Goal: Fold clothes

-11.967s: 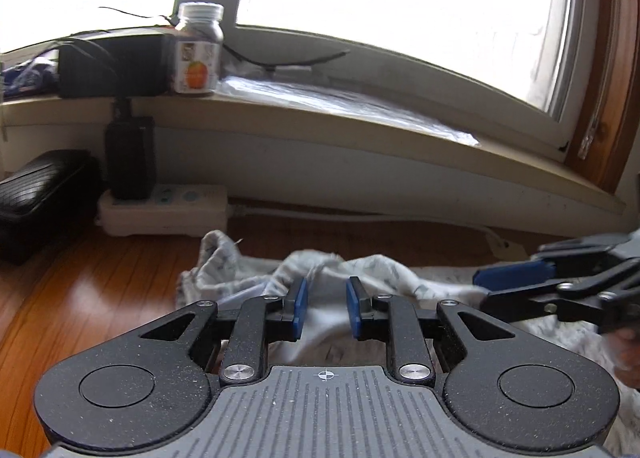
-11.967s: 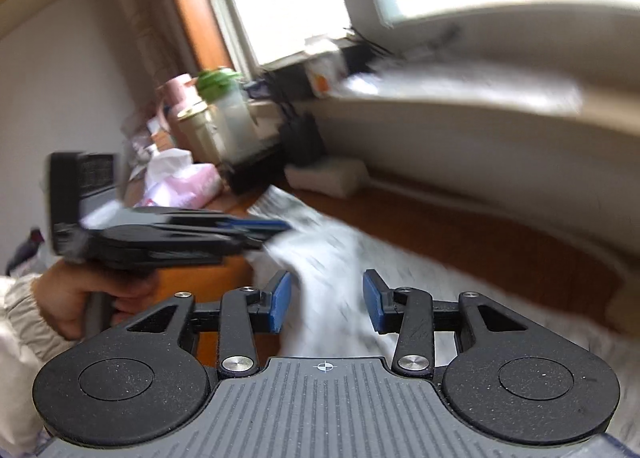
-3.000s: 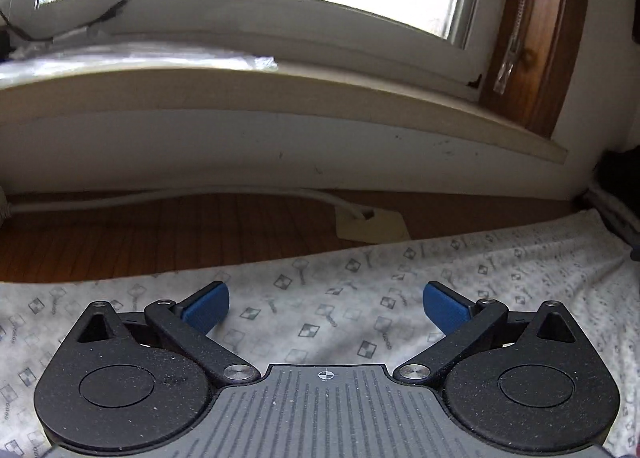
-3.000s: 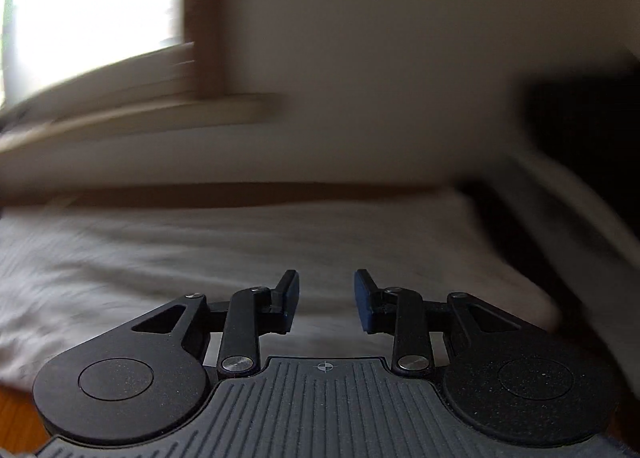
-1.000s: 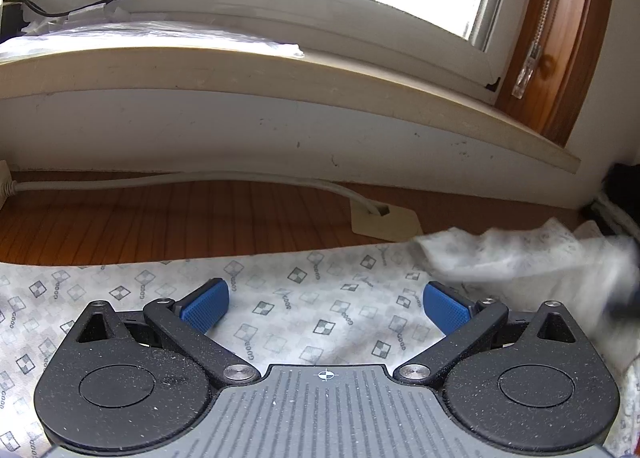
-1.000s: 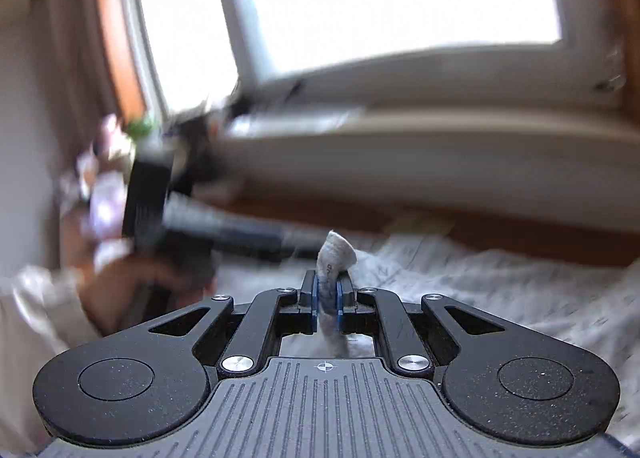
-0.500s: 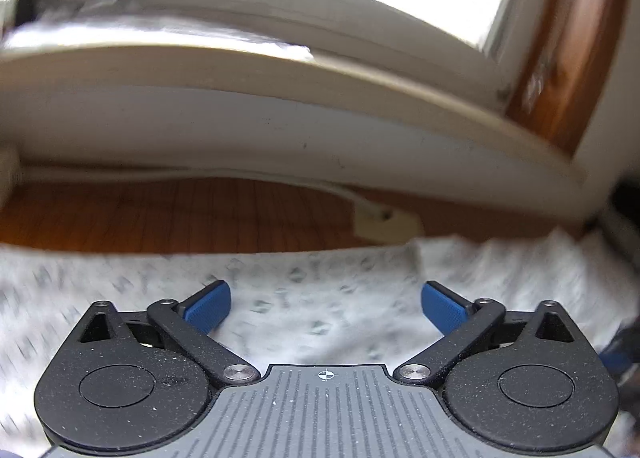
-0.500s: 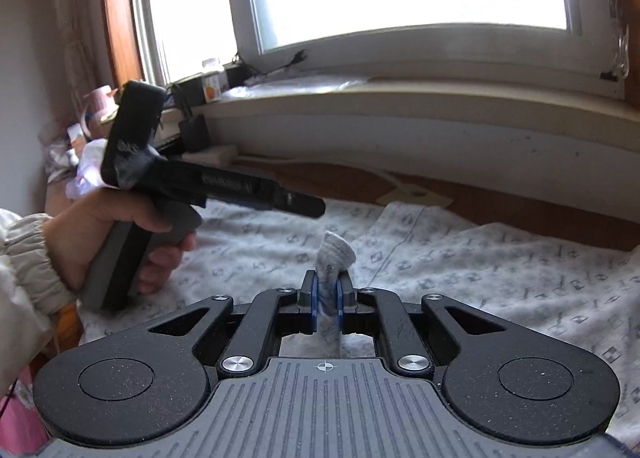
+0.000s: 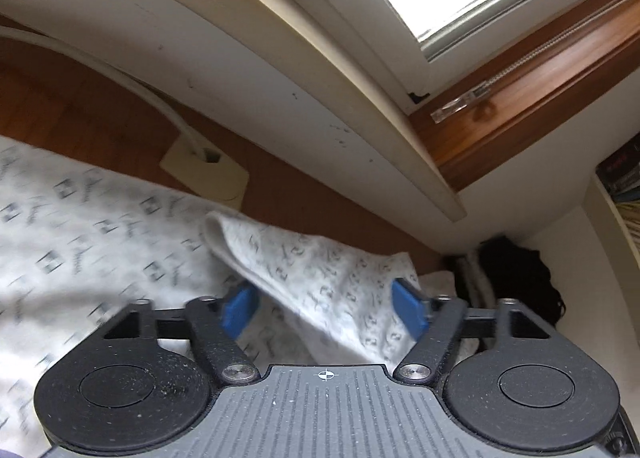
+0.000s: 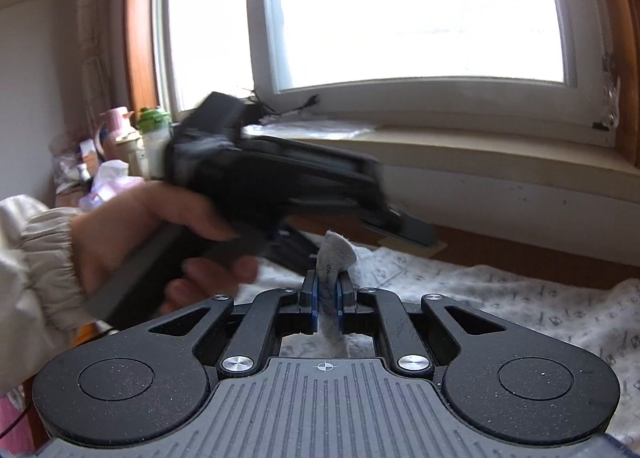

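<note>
A white garment with small grey prints (image 9: 100, 225) lies spread on a wooden tabletop (image 9: 60, 89). One part of it is lifted and folded over, forming a raised flap (image 9: 316, 270). My left gripper (image 9: 324, 310) is rolled to one side and its jaws are closing, with that flap between the blue pads (image 9: 240, 308), which do not press on it. My right gripper (image 10: 328, 300) is shut on a pinch of the garment (image 10: 334, 254) that sticks up above its pads. In the right wrist view a person's hand (image 10: 132, 225) holds the blurred left gripper close in front, to the left.
A window sill (image 9: 280, 69) and the wall run along the far side of the table. A white cable with a flat plate (image 9: 204, 169) lies by the garment. A black bag (image 9: 516, 278) fills the right corner. Bottles (image 10: 154, 133) and a tissue pack (image 10: 108, 177) stand at the far left.
My left gripper rolled and swung right to the raised flap, and its jaws narrowed around it. The right gripper kept its pinch on the garment and shifted a little.
</note>
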`<state>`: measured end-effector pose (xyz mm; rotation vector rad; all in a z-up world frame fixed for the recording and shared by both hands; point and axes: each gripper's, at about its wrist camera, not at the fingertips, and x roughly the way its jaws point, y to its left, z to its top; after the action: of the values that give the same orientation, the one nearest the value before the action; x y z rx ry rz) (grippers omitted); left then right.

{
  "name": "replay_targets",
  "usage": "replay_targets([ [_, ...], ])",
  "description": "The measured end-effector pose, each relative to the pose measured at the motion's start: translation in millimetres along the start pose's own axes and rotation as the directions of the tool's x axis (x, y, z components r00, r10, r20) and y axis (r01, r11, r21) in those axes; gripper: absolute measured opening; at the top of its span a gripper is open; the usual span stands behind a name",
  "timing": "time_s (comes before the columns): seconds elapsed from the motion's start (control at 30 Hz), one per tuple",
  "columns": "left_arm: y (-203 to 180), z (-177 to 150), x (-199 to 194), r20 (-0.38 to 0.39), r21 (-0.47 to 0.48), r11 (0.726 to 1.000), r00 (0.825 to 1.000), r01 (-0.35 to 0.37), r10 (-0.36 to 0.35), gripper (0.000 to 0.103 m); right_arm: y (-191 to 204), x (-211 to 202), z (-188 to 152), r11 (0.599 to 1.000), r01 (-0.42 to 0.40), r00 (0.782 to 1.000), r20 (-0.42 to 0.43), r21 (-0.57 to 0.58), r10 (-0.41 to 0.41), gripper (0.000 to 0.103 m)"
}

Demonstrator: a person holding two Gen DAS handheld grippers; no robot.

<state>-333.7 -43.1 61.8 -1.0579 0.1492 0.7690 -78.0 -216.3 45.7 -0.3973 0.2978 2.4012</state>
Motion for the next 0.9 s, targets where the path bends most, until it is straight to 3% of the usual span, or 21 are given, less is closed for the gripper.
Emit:
replay_targets([
  [0.07,-5,2,-2,0.006,0.043,0.999,1.000,0.007,-0.007,0.011,4,0,2,1.000,-0.006,1.000,0.006,-0.017,0.006,0.010],
  [0.1,-8,2,-3,0.009,0.065,0.998,1.000,0.010,-0.011,0.004,7,0,4,1.000,-0.011,1.000,0.011,-0.025,0.012,0.010],
  [0.17,-14,5,-11,0.025,0.113,0.994,1.000,0.015,-0.018,0.004,14,1,9,0.999,-0.042,0.999,0.024,-0.034,0.043,0.010],
  [0.3,-32,18,-81,0.140,0.222,0.975,0.990,-0.016,-0.015,0.004,44,9,27,0.990,-0.122,0.990,0.063,-0.077,0.127,0.010],
  [0.5,-39,34,-201,0.283,0.323,0.923,0.952,-0.210,0.117,0.004,111,47,69,0.954,-0.286,0.948,0.122,-0.088,0.295,0.009],
  [0.73,15,36,-287,0.337,0.258,0.896,0.903,-0.360,0.266,0.004,187,107,87,0.917,-0.384,0.914,0.095,-0.104,0.394,0.009],
  [0.8,43,32,-295,0.327,0.219,0.894,0.893,-0.390,0.310,0.004,203,127,82,0.916,-0.383,0.918,0.063,-0.117,0.391,0.009],
  [0.9,87,24,-292,0.295,0.141,0.864,0.853,-0.484,0.430,0.010,221,162,68,0.925,-0.369,0.929,-0.041,-0.095,0.367,0.014],
])
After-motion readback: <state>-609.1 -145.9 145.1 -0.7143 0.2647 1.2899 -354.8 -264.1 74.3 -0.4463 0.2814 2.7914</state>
